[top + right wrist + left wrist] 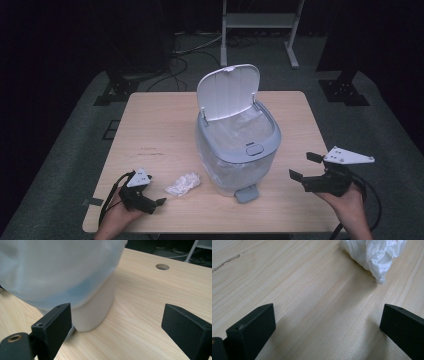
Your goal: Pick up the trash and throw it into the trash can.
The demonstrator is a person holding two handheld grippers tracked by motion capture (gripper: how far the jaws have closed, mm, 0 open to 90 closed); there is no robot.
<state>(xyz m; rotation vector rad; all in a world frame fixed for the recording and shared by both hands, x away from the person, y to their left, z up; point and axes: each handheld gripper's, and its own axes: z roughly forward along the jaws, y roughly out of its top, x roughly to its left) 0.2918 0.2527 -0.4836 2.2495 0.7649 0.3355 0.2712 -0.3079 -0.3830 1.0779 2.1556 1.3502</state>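
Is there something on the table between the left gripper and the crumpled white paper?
Nothing visible stands in the way. The left gripper is open, and bare table lies between it and the crumpled white paper. The bin, lid up, stands just beyond the paper.

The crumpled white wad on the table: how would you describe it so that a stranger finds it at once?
Start at the grey bin with its lid up, in the middle of the wooden table. Just left of its base, toward the near edge, lies the wad, ahead of the left tongs. It is the one loose, soft, white thing there.
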